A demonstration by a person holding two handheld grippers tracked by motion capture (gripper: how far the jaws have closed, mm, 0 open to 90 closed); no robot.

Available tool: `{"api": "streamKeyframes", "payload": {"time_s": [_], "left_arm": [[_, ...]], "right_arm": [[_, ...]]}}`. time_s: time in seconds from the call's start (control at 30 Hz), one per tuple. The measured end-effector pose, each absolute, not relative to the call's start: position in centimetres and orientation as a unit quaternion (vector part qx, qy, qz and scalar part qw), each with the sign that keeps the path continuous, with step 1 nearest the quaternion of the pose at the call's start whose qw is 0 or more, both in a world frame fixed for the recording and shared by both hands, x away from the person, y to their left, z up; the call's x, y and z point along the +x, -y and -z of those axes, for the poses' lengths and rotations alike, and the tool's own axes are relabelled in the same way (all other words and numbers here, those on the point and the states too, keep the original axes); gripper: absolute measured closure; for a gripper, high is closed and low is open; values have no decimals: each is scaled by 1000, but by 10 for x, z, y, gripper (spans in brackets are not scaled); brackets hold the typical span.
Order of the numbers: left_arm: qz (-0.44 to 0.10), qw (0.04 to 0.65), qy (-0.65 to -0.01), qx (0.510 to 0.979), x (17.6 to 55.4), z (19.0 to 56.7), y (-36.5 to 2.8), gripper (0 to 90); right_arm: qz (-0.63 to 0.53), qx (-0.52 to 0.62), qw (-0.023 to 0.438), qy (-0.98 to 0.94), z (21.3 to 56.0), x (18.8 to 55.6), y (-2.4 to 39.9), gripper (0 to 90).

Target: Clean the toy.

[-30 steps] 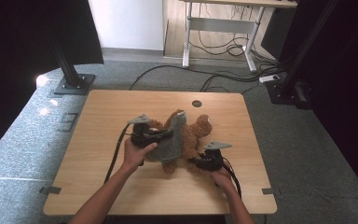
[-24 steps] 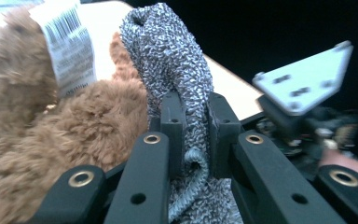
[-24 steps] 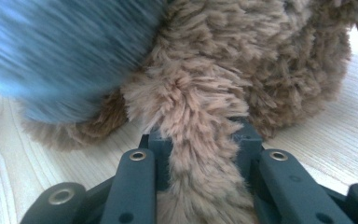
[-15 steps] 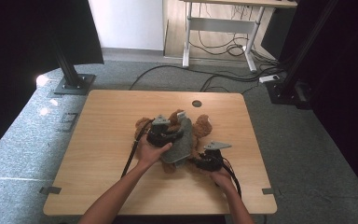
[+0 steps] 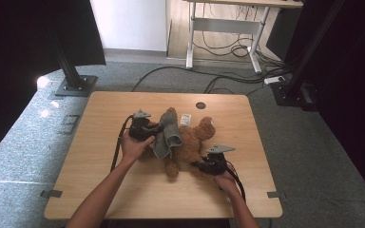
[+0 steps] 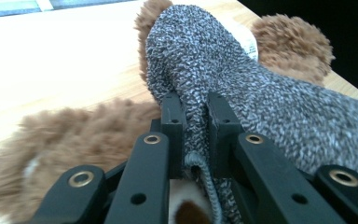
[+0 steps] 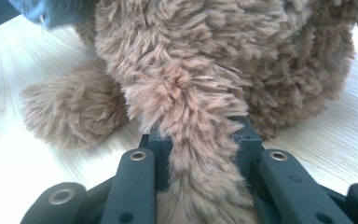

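Knit grey cloth [image 6: 261,98] w/ fuzzy brown plush bear [image 7: 205,65] on wood table [image 5: 123,190].

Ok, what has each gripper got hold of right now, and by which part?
The left gripper pinches the grey knit cloth at its hemmed edge. The right gripper clamps a limb of the brown teddy bear.

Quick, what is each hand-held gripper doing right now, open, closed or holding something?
Left hand-held gripper: closed on the grey knitted cloth.
Right hand-held gripper: closed on a limb of the brown teddy bear.
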State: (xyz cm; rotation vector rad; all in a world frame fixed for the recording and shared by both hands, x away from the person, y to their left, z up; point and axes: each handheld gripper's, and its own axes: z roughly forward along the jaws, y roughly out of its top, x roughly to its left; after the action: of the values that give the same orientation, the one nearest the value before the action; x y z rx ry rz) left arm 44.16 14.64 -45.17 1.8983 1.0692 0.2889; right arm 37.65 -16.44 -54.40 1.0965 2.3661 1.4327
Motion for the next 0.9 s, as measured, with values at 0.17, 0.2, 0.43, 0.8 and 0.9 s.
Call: {"api": "streamKeyframes", "payload": {"time_s": [0.17,0.2,0.43,0.8,0.9], "left_arm": [[-121,462,-460,749,445,449,-176,793],[-119,455,-470,747,447,452,-190,793],[-117,435,-503,738,448,469,-226,792],[-97,482,-487,722,441,456,-228,793],[-92,496,-469,725,438,448,-217,793]], "right_arm": [[-477,367,84,-794,544,375,164,685],[-477,367,82,-794,544,375,165,685],[-478,369,81,-793,544,374,165,685],[-481,371,78,-791,544,373,166,686],[-480,371,77,-791,544,373,166,686]]}}
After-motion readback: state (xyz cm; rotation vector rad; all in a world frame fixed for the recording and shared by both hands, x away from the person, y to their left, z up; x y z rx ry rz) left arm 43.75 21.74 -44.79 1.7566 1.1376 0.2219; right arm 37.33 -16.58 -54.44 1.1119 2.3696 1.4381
